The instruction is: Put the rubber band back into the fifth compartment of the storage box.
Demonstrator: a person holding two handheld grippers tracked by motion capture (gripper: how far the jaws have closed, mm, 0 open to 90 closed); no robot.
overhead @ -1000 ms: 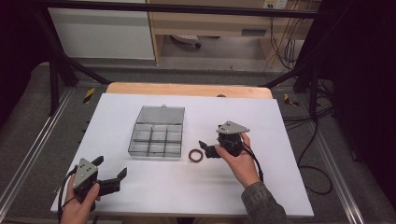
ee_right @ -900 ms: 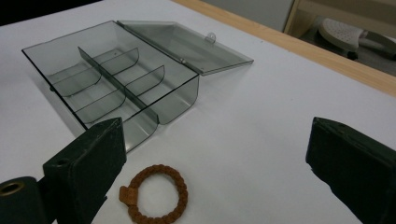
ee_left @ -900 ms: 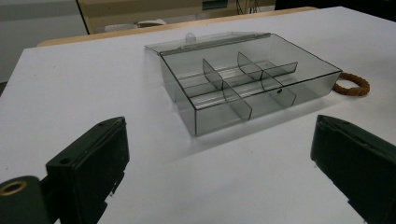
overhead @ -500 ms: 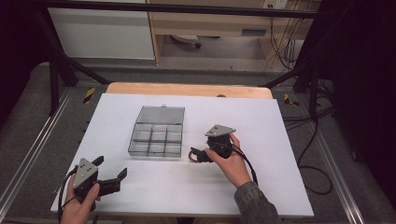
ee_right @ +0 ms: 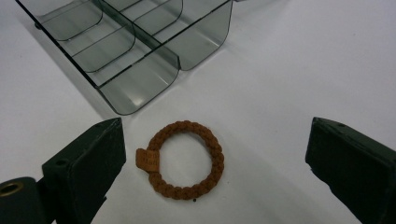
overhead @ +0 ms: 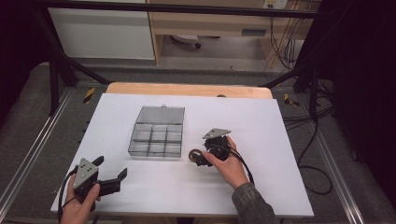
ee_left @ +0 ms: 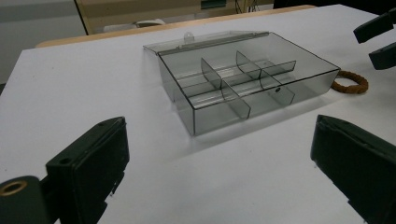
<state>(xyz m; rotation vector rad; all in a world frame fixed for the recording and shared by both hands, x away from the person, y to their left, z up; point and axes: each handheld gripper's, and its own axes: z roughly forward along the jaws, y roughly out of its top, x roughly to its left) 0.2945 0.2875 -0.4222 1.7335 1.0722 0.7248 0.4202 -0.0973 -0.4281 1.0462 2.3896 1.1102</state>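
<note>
White table top (overhead: pixel 280 140); wooden edge (overhead: pixel 187 88) behind; grey floor (overhead: pixel 37 126).

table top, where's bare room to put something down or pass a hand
The white table is bare along its far strip behind the clear divided box, across its right side beyond the right gripper, and in the near middle between both grippers. It is crowded where the brown braided ring lies just off the box's corner, between the right gripper's open jaws. The left gripper occupies the near left corner.
</note>
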